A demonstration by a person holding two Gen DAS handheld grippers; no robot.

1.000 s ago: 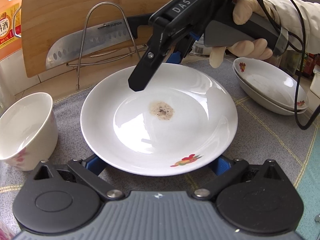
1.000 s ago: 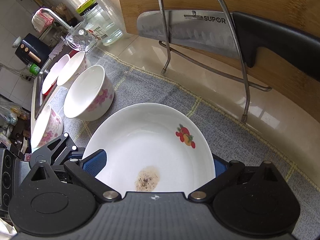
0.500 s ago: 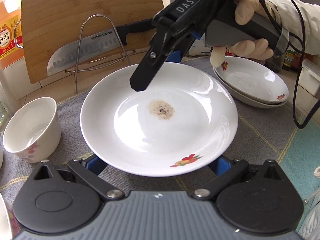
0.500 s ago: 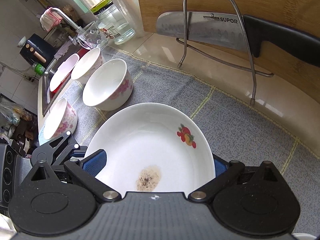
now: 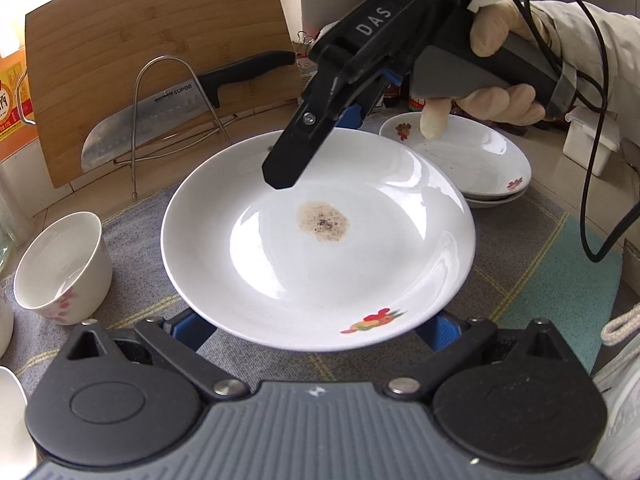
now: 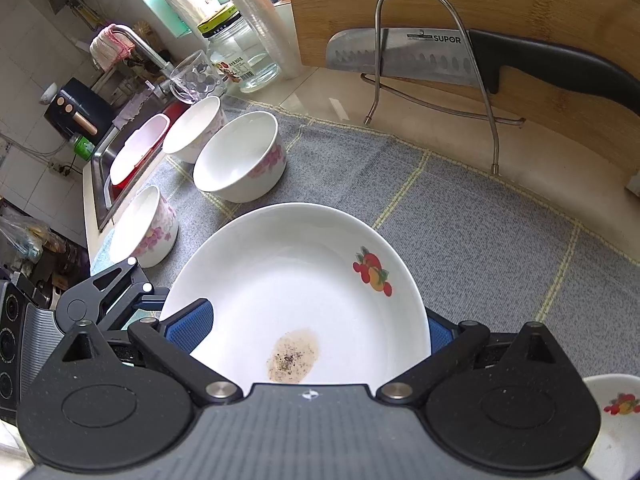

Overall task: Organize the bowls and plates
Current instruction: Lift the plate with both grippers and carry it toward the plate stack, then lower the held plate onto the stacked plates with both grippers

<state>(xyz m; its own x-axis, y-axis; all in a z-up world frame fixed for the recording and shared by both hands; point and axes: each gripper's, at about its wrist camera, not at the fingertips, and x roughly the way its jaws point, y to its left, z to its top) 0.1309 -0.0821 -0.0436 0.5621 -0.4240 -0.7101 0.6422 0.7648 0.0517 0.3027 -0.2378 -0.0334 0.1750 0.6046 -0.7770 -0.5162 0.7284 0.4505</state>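
Observation:
A white plate [image 5: 320,260] with a fruit print and a brown food stain hangs above the grey mat. My right gripper [image 5: 316,148] reaches in from the upper right and is shut on its far rim, one finger on top and one beneath. In the right wrist view the plate [image 6: 300,280] lies slanted between the right gripper's [image 6: 312,326] blue pads. My left gripper [image 5: 316,326] stands open, its fingers spread wide under the near rim; it shows at the plate's left edge as the left gripper [image 6: 100,296]. A stack of matching plates [image 5: 472,160] sits just right.
Three floral bowls [image 6: 240,160] [image 6: 196,128] [image 6: 144,228] stand on the mat's left side by the sink [image 6: 100,168]. A wire rack [image 5: 176,112] with a knife [image 5: 160,120] leans on a wooden cutting board [image 5: 160,32] behind. Jars and a glass [image 6: 192,80] stand at the back.
Both grippers and the plate have moved right together. The bowl and knife rack have slid leftward in view, and the stack of plates is now closer beside the plate.

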